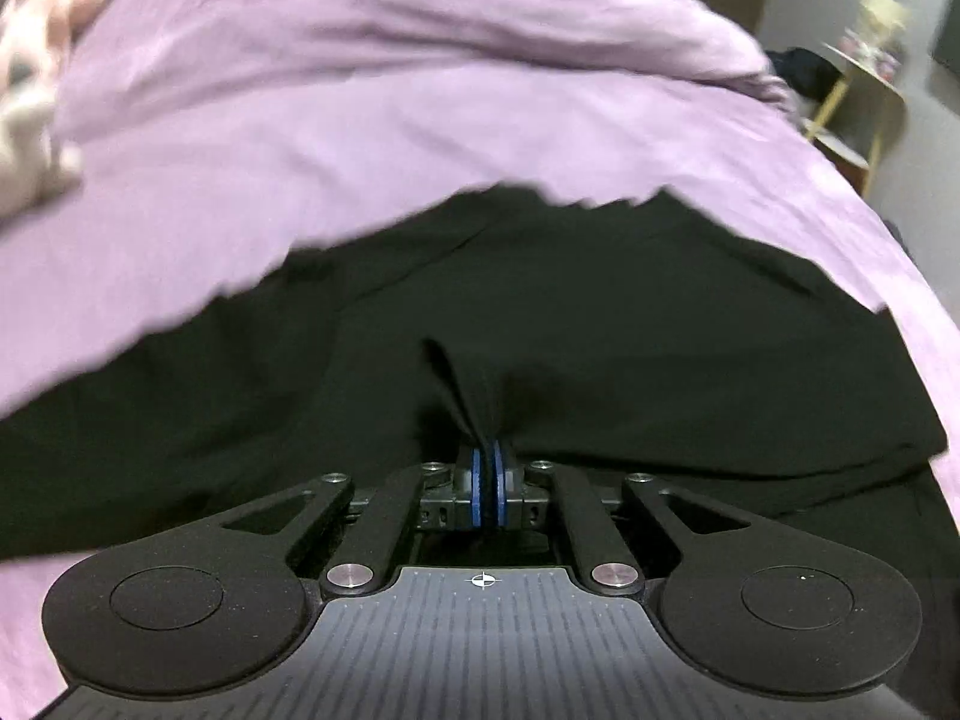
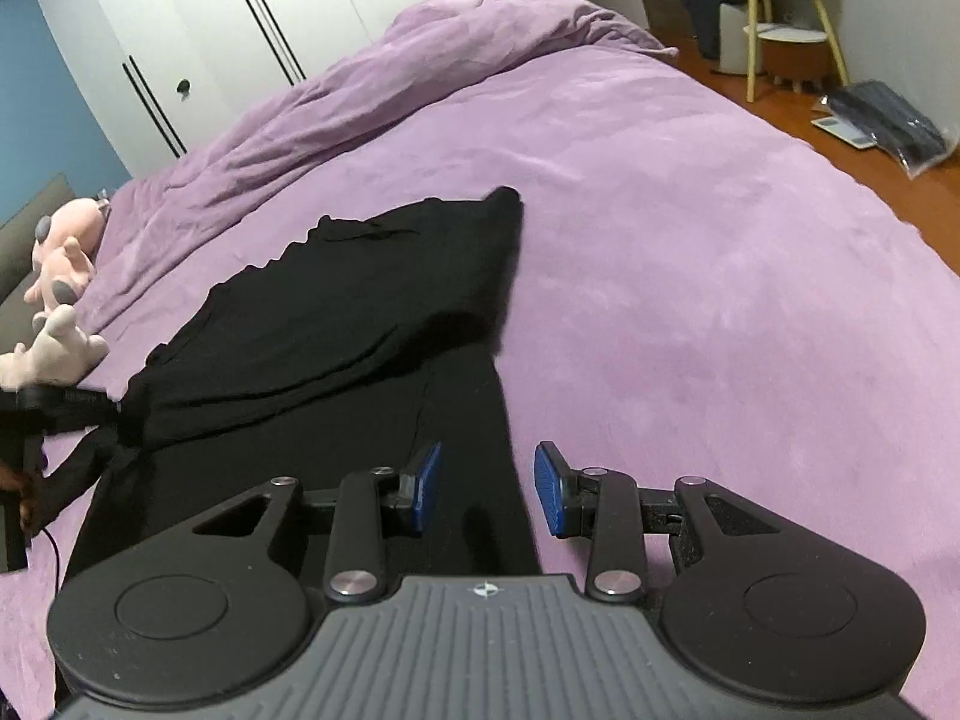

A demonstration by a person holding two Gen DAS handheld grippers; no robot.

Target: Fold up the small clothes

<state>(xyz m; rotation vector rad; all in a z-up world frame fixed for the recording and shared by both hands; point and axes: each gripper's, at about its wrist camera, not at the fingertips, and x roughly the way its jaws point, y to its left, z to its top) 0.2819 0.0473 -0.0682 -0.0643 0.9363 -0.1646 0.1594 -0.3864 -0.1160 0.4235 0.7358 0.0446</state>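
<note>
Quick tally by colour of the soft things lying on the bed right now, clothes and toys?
Black: 1, the garment, pinched by the left gripper; the right gripper is open above it.
Pink: 1, a plush toy.
Pale cream: 1, a plush toy.
Total: 3, all on the purple bedspread.

Dim, even indoor light with a cool cast; no clear source. Heavy motion blur across the left wrist view, smearing the purple bedspread [image 1: 420, 120] and plush toys [image 1: 30, 90]. Sharper in the right wrist view. Black garment [image 2: 336, 312] nearly detailless, folds lost in shadow. Strong fisheye bending and dark corners.
</note>
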